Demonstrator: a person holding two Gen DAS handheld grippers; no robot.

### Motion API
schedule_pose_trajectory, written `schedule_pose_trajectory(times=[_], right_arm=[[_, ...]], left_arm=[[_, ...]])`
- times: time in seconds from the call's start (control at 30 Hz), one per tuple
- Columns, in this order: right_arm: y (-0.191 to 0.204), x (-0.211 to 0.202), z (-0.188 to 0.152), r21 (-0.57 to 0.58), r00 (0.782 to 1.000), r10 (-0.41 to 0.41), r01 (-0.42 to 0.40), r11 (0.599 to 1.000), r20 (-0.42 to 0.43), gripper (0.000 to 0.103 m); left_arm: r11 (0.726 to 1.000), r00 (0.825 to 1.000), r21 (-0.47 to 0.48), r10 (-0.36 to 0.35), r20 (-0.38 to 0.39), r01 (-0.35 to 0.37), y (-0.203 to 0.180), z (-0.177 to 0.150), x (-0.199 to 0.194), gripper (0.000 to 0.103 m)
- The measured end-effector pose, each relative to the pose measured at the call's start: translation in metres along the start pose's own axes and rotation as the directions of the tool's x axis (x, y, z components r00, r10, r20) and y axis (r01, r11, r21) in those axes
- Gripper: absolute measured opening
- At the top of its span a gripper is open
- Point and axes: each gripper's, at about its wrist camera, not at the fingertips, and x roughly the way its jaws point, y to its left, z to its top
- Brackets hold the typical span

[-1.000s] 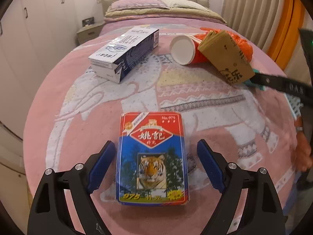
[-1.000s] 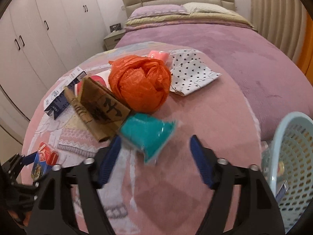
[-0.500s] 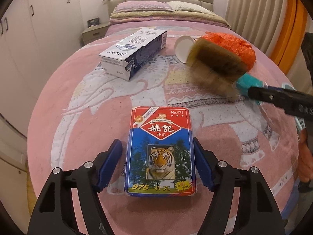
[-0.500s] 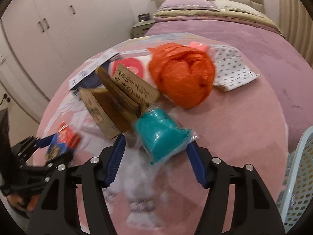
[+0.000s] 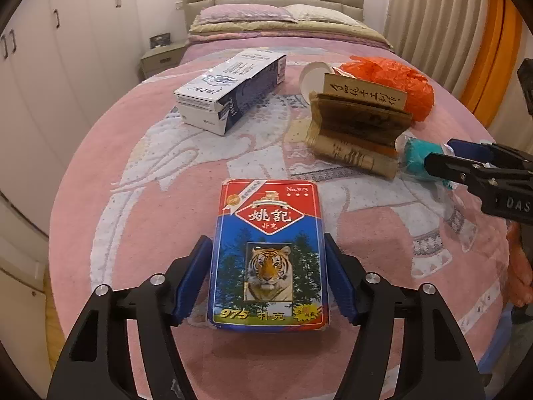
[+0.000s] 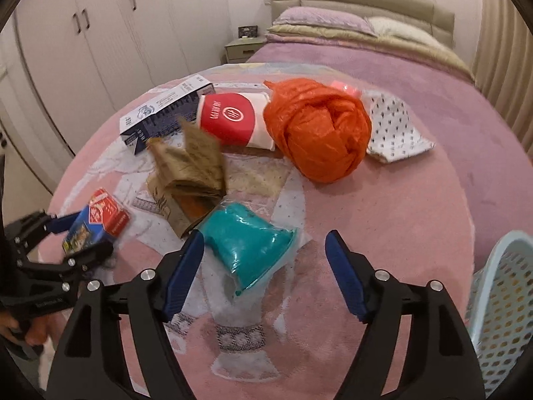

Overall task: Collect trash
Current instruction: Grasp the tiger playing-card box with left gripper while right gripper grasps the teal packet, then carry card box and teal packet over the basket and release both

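My left gripper (image 5: 268, 275) is shut on a red and blue playing-card box with a tiger picture (image 5: 268, 250), one finger on each long side; it also shows in the right wrist view (image 6: 95, 225). My right gripper (image 6: 265, 273) is open around a teal cup in clear wrap (image 6: 248, 245) lying on the pink bedspread; its left finger (image 6: 185, 271) is beside the cup. From the left wrist view the teal cup (image 5: 416, 160) lies at the tip of the right gripper.
A crumpled brown paper bag (image 6: 190, 175), a red and white paper cup (image 6: 233, 121), a blue and white carton (image 5: 230, 96), an orange plastic bag (image 6: 319, 133) and a dotted cloth (image 6: 394, 131) lie on the bed. A light-blue basket (image 6: 499, 306) stands at the right.
My left gripper has closed from open onto the card box. My right gripper has moved in around the teal cup, and the brown paper bag has shifted.
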Motion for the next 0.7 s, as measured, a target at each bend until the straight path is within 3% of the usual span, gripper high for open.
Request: schedule_pose_trajectory(times=[0.23, 0.37, 0.57, 0.7], right_arm=[[0.019, 0.013, 0.011, -0.153, 0.999, 0.021, -0.027, 0.988, -0.037, 0.073], [0.015, 0.029, 0.011, -0.129, 0.995, 0.053, -0.063, 0.99, -0.08, 0.073], [0.018, 0.013, 0.004, -0.095, 0.995, 0.078, -0.084, 0.992, -0.065, 0.049], [0.027, 0.003, -0.008, -0.077, 0.997, 0.061, -0.064, 0.995, -0.05, 0.044]], left_arm=[[1.0, 1.0, -0.018, -0.009, 0.003, 0.009, 0.004, -0.001, -0.003, 0.059], [1.0, 1.0, -0.019, -0.013, 0.002, 0.013, 0.005, 0.0, -0.003, 0.058], [0.999, 0.999, -0.035, -0.032, 0.004, 0.032, 0.007, 0.0, -0.004, 0.058], [0.996, 0.997, -0.041, -0.075, 0.025, 0.076, 0.004, -0.001, -0.011, 0.058]])
